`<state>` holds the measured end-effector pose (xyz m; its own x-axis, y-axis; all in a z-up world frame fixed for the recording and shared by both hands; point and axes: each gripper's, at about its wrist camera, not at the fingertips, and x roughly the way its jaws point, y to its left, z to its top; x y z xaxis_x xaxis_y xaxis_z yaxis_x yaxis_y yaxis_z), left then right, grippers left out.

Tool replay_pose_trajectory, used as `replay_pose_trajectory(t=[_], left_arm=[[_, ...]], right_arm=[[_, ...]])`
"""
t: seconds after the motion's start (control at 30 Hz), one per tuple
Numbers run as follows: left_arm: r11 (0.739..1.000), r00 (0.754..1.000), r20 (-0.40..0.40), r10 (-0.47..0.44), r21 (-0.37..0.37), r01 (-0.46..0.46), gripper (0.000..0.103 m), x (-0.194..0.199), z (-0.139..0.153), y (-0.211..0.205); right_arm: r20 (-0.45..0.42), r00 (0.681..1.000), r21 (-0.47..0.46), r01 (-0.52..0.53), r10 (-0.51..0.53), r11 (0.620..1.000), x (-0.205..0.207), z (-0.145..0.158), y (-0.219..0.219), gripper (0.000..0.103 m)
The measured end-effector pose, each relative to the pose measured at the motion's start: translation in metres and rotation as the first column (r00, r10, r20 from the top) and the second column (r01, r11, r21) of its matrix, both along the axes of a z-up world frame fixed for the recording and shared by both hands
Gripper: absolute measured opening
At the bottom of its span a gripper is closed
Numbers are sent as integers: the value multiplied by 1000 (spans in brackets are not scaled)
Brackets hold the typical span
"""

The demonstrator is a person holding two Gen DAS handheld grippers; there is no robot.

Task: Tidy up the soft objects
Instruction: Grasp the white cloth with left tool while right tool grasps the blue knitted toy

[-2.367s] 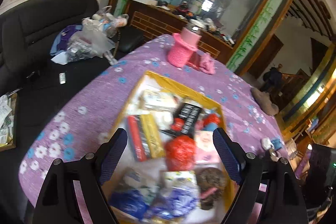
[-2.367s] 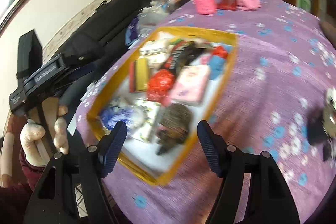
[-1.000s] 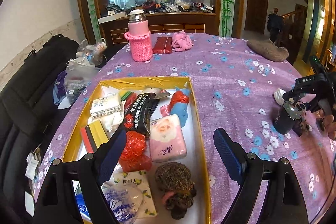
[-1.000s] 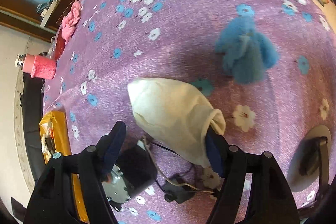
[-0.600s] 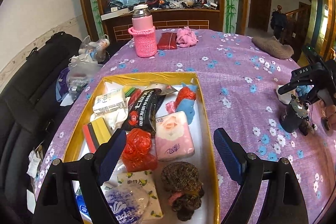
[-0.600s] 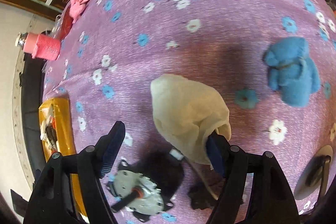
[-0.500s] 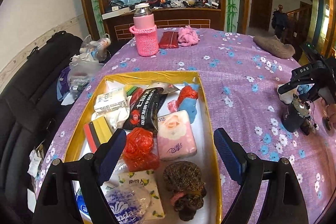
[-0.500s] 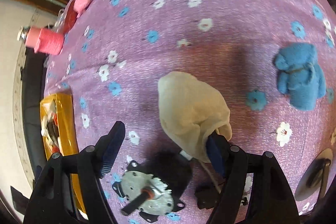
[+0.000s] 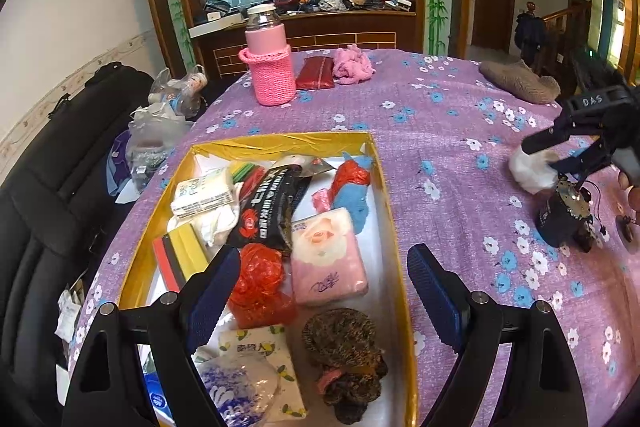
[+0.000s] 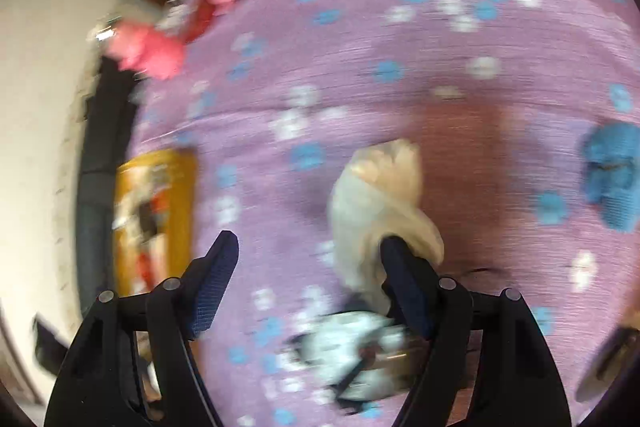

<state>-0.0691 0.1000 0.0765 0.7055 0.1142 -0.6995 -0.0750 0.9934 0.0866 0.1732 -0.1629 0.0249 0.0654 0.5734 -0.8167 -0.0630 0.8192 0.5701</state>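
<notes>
Both wrist views tilt down — sharing the yellow box [image 9: 256,143] [image 10: 156,163].

A box [image 9: 384,187] of packets lies left on the table [image 9: 440,131], a bottle [image 9: 268,67] behind it.

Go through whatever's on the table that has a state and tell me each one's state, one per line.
Yellow box: open, full of items.
Pink bottle: upright, capped.
Cream sock: on the cloth, one right gripper finger against it.
Left gripper: open, empty, above the box.
Right gripper: open, nothing gripped.
Blue plush toy: lying untouched.
</notes>
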Motion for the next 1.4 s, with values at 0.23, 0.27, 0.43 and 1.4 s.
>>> replay_pose_trajectory(t=[0.23, 0.27, 0.43, 1.4], left_arm=[[995, 998, -9, -66, -71, 65, 86, 13, 10, -10], [991, 996, -16, -87, -107, 84, 86, 18, 11, -11], [942, 978, -75, -196, -290, 167, 86, 60, 9, -27], [902, 883, -250, -398, -284, 326, 13, 210, -70, -153]], right_arm=[[291, 949, -111, 163, -124, 980, -13, 72, -38, 74], [322, 935, -169, 212, -149, 962, -14, 77, -48, 74], [344, 906, -310, 358, -247, 881, -16, 66, -83, 74], [272, 893, -486, 449, -358, 750, -14, -8, -124, 27]])
